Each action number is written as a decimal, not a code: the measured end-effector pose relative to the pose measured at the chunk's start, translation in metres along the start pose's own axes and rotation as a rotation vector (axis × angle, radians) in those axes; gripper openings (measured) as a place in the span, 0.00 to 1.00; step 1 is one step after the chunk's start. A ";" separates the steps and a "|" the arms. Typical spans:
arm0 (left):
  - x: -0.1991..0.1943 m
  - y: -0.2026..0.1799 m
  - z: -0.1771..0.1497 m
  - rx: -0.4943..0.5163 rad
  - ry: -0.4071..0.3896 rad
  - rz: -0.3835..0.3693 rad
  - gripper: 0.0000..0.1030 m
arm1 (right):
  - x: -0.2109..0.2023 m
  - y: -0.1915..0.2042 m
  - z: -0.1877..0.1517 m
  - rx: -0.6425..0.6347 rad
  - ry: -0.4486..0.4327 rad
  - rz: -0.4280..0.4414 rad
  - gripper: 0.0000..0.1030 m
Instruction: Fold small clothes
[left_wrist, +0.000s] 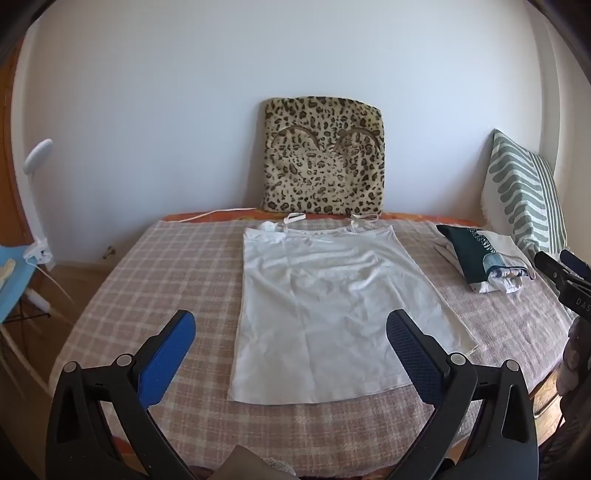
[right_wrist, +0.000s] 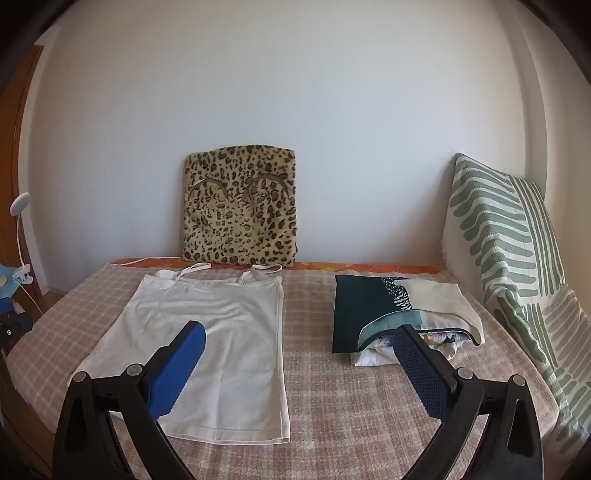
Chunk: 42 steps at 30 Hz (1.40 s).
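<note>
Checked bed cover; leopard cushion against wall. White top flat ahead of left claw, spread wide, empty. Folded clothes just beyond right claw, likewise gaping, holding nothing.

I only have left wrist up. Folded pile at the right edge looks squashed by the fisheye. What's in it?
Observer: Right wrist view shows the folded pile squarely: a dark teal printed piece on top, white pieces under it.
Operator: Right gripper? I only see a black sliver of it.
Observer: The right gripper is open and holds nothing, with the left gripper open too.
Operator: Where is it aimed?
Observer: Between the white camisole and the pile; its right finger overlaps the pile's near edge in the image.
Operator: Striped pillow, how much of it is there?
Observer: The green striped pillow leans on the wall and runs down the bed's right side.
</note>
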<state>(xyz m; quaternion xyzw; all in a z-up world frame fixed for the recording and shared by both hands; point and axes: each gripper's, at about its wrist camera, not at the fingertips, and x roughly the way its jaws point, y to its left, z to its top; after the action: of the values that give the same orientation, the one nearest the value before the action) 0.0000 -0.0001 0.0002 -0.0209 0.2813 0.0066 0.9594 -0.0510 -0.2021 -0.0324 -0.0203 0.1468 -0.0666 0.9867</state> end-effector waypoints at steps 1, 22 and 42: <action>0.000 0.000 0.000 0.003 -0.003 0.001 1.00 | 0.000 0.000 0.000 0.000 -0.001 -0.001 1.00; -0.005 0.001 0.005 0.002 -0.025 0.004 1.00 | 0.001 -0.002 0.001 0.017 -0.009 -0.008 1.00; -0.007 0.002 0.005 -0.004 -0.029 0.006 1.00 | 0.005 -0.002 0.000 0.016 -0.002 -0.007 1.00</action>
<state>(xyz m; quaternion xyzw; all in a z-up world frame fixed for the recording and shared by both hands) -0.0036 0.0019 0.0080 -0.0218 0.2673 0.0104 0.9633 -0.0465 -0.2046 -0.0336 -0.0129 0.1452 -0.0713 0.9867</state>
